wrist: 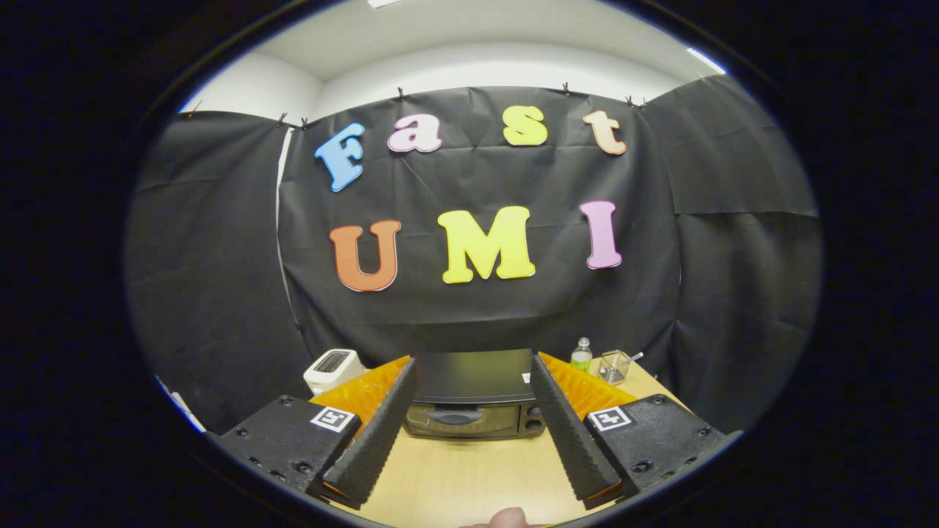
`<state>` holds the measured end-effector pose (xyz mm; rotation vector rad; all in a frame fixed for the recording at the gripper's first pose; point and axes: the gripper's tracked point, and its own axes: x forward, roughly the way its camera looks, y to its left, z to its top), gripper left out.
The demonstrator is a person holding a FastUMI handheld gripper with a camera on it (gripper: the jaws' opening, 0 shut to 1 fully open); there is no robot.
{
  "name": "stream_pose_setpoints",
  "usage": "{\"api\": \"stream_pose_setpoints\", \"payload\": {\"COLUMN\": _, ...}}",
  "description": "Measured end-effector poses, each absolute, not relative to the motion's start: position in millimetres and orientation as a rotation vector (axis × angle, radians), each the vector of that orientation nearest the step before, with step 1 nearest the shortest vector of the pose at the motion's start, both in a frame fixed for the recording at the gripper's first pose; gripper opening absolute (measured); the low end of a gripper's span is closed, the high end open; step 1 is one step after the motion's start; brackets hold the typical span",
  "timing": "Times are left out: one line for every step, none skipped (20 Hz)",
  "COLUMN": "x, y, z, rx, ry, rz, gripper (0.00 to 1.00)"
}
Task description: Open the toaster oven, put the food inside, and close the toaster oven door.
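Gripper view: gripper point(469, 381) fingers apart, toaster oven point(473, 400) door shut ahead.

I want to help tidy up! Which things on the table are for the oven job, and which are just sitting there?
For the job: the toaster oven, door shut, beyond the open gripper; the food at the table's near edge.

Just sitting there: the white toaster, the small bottle, the clear cup with a spoon.

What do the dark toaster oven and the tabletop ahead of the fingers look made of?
Dark toaster oven: seemingly painted metal, with a glossy, probably glass door. Pale tabletop: wood or wood-look laminate, faint grain, matte. The gripper is open, holding nothing.
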<state>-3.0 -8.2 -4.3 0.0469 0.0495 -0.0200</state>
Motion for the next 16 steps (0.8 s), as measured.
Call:
{"api": "stream_pose_setpoints", "payload": {"x": -1, "y": -8, "z": -5, "rx": 0.052, "ry": 0.054, "rz": -0.018, "gripper": 1.0}}
{"api": "stream_pose_setpoints", "payload": {"x": 1, "y": -9, "z": -8, "rx": 0.057, "ry": 0.064, "rz": -0.017, "gripper": 1.0}}
{"api": "stream_pose_setpoints", "payload": {"x": 1, "y": -10, "z": -9, "rx": 0.059, "ry": 0.069, "rz": -0.016, "gripper": 1.0}}
{"api": "stream_pose_setpoints", "payload": {"x": 3, "y": -11, "z": -7, "rx": 0.06, "ry": 0.066, "rz": -0.017, "gripper": 1.0}}
{"api": "stream_pose_setpoints", "payload": {"x": 3, "y": -12, "z": -5, "rx": 0.061, "ry": 0.058, "rz": -0.019, "gripper": 1.0}}
{"api": "stream_pose_setpoints", "payload": {"x": 4, "y": -12, "z": -4, "rx": 0.059, "ry": 0.053, "rz": -0.02, "gripper": 1.0}}
{"api": "stream_pose_setpoints", "payload": {"x": 5, "y": -13, "z": -4, "rx": 0.061, "ry": 0.053, "rz": -0.018, "gripper": 1.0}}
{"api": "stream_pose_setpoints", "payload": {"x": 6, "y": -11, "z": -5, "rx": 0.061, "ry": 0.057, "rz": -0.013, "gripper": 1.0}}
{"api": "stream_pose_setpoints", "payload": {"x": 6, "y": -10, "z": -6, "rx": 0.058, "ry": 0.06, "rz": -0.006, "gripper": 1.0}}
{"api": "stream_pose_setpoints", "payload": {"x": 8, "y": -9, "z": -4, "rx": 0.057, "ry": 0.059, "rz": 0.0, "gripper": 1.0}}
{"api": "stream_pose_setpoints", "payload": {"x": 8, "y": -8, "z": -3, "rx": 0.054, "ry": 0.058, "rz": 0.003, "gripper": 1.0}}
{"api": "stream_pose_setpoints", "payload": {"x": 9, "y": -8, "z": -3, "rx": 0.049, "ry": 0.056, "rz": 0.006, "gripper": 1.0}}
{"api": "stream_pose_setpoints", "payload": {"x": 10, "y": -7, "z": -1, "rx": 0.046, "ry": 0.052, "rz": 0.009, "gripper": 1.0}}
{"api": "stream_pose_setpoints", "payload": {"x": 10, "y": -5, "z": 3, "rx": 0.045, "ry": 0.05, "rz": 0.014, "gripper": 1.0}}
{"api": "stream_pose_setpoints", "payload": {"x": 11, "y": -4, "z": 2, "rx": 0.048, "ry": 0.051, "rz": 0.017, "gripper": 1.0}}
{"api": "stream_pose_setpoints", "payload": {"x": 12, "y": -2, "z": 2, "rx": 0.052, "ry": 0.053, "rz": 0.022, "gripper": 1.0}}
